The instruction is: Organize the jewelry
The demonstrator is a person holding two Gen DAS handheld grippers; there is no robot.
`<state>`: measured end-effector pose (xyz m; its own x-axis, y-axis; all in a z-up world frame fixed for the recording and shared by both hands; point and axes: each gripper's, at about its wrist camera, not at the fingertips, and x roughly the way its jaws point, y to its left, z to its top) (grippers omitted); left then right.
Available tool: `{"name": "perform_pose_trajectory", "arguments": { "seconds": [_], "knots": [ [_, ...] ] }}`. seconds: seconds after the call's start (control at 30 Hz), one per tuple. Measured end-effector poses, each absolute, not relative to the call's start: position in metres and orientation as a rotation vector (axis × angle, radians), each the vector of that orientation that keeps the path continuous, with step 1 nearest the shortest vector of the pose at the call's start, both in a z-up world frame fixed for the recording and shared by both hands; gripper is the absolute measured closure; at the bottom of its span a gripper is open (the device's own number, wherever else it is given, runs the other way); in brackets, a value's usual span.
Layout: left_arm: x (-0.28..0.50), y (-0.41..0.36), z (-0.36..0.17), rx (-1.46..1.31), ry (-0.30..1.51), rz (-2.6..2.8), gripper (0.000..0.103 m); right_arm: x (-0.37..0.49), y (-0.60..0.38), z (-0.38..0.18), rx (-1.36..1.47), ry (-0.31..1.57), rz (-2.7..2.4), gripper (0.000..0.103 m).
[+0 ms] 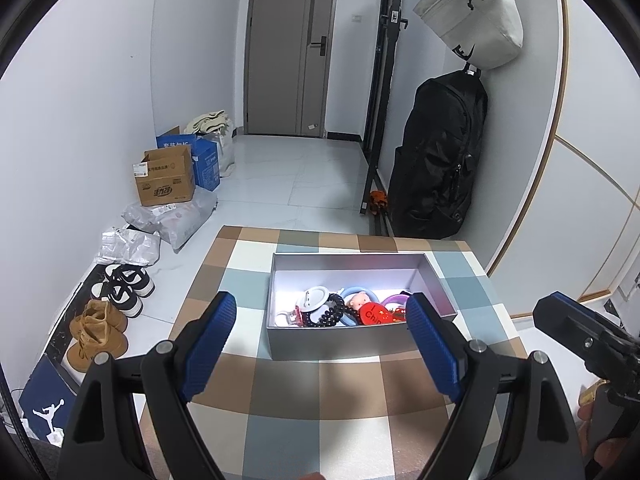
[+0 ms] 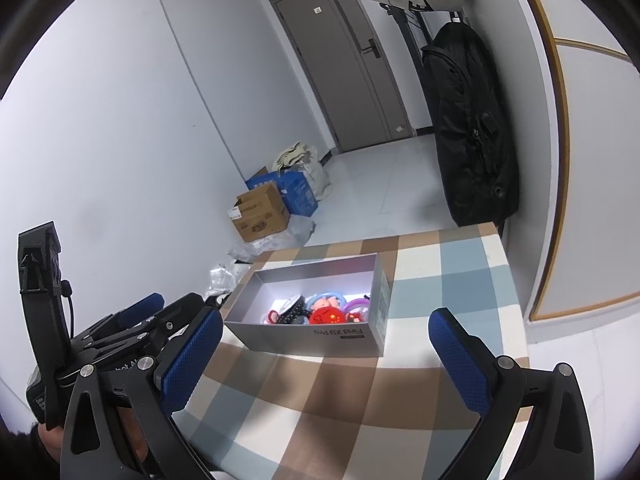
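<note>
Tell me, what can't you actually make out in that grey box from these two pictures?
- Trinkets at the near end of the grey box: the near wall hides their lower parts, both views.
- Red badge: lettering cut by the left gripper finger, left view.
- Far box floor: glare washes it out.

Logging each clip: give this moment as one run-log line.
left gripper: open, empty | right gripper: open, empty | open grey cardboard box: holds black bead bracelet, trinkets | checked tablecloth

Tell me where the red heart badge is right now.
The red heart badge lies inside the grey box on the checked table, against the near wall, between the pink pig charm and the purple ring.
</note>
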<state>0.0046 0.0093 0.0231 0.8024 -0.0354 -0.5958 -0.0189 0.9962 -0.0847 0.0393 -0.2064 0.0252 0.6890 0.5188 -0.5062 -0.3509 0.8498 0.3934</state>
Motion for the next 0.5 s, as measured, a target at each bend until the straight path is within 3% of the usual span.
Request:
{"name": "perform_pose_trajectory", "arguments": {
  "seconds": [0.5],
  "knots": [
    [0.004, 0.0081, 0.023, -0.085, 0.638, -0.007, 0.02, 0.0395, -0.2067, 0.0251, 0.278, 0.648, 0.494, 0.0]
  ]
}}
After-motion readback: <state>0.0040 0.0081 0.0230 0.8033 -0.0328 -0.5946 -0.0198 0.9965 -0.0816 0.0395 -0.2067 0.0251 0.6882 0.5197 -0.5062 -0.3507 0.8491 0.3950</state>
